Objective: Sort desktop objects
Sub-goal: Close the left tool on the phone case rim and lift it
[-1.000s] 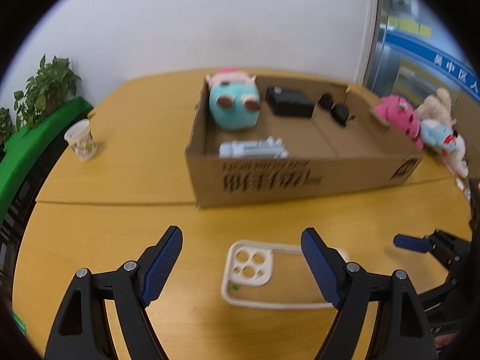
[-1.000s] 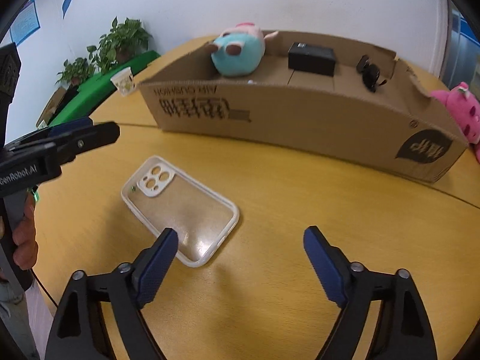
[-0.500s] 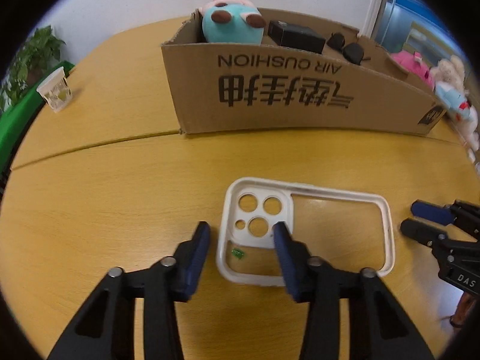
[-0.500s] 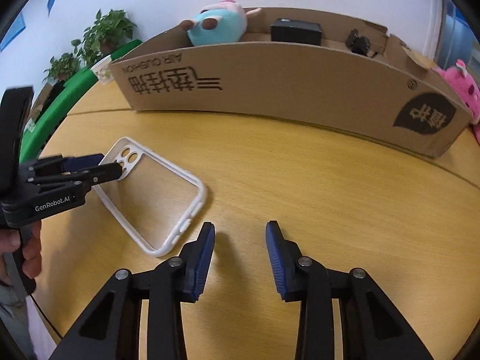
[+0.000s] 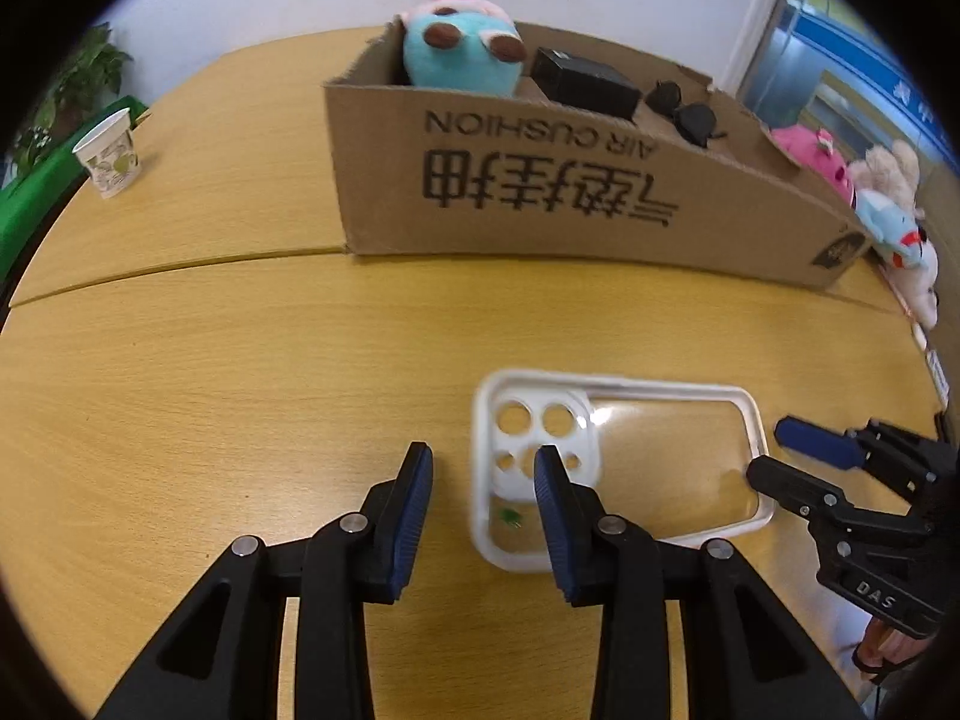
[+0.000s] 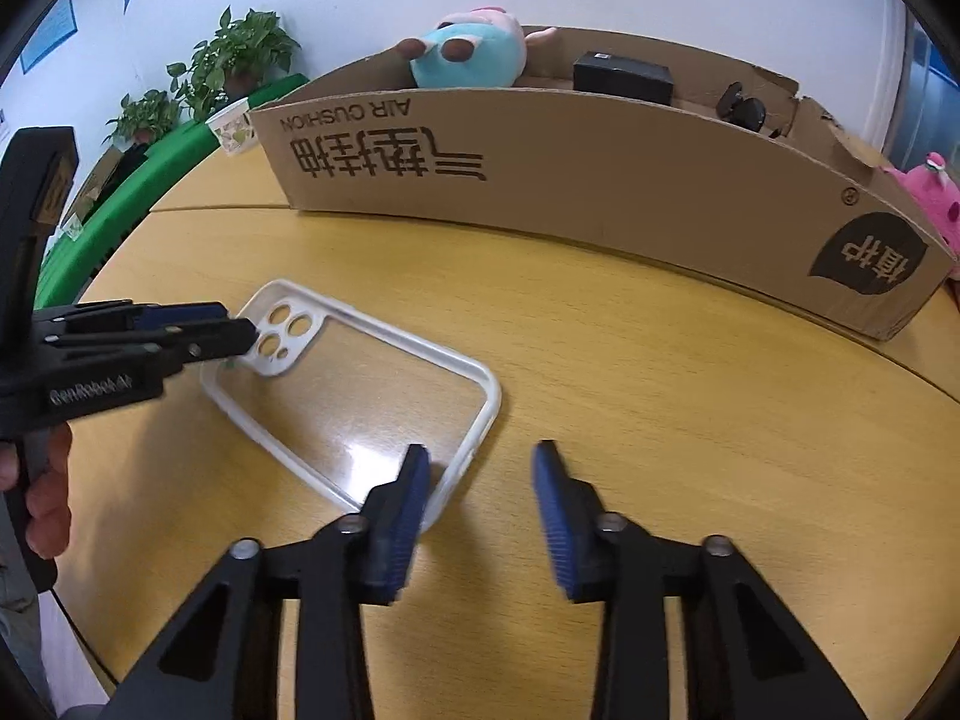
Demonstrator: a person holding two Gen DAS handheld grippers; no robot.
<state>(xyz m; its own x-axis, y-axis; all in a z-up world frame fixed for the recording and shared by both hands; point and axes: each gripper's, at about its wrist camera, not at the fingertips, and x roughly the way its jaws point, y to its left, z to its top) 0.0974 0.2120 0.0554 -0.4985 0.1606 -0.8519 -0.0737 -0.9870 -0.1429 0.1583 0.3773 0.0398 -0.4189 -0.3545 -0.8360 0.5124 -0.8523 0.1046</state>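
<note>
Clear plastic, white-rimmed: phone case (image 5: 618, 456) lying flat on the yellow wooden table (image 5: 210, 396), at 6 o'clock from the cardboard box (image 5: 540, 180), near it but apart. Step in hand, as judged: two-ended pickup of the case for sorting into the box. Left gripper (image 5: 483, 510) astride the camera-cutout end, jaws closing, one pad inside the case over the lens holes, the other outside on bare table; rim between them, not yet pinched. Right gripper (image 6: 480, 516) at the opposite short end, jaws closing, left pad over the case's corner, right pad over table; rim between, no contact discernible. Next move, by judgement: closure on both rims until firm, then a level lift, carried toward 12 o'clock over the box's front wall. Risk: thin flexible rim slipping or bowing under uneven pressure. Case appearance: transparent back with table grain showing through, glossy highlights, white camera plate with several round holes, small green speck inside near the left gripper. Already in the box: teal plush toy (image 5: 459, 51), black box (image 5: 585, 84), dark sunglasses (image 5: 684, 108).
</note>
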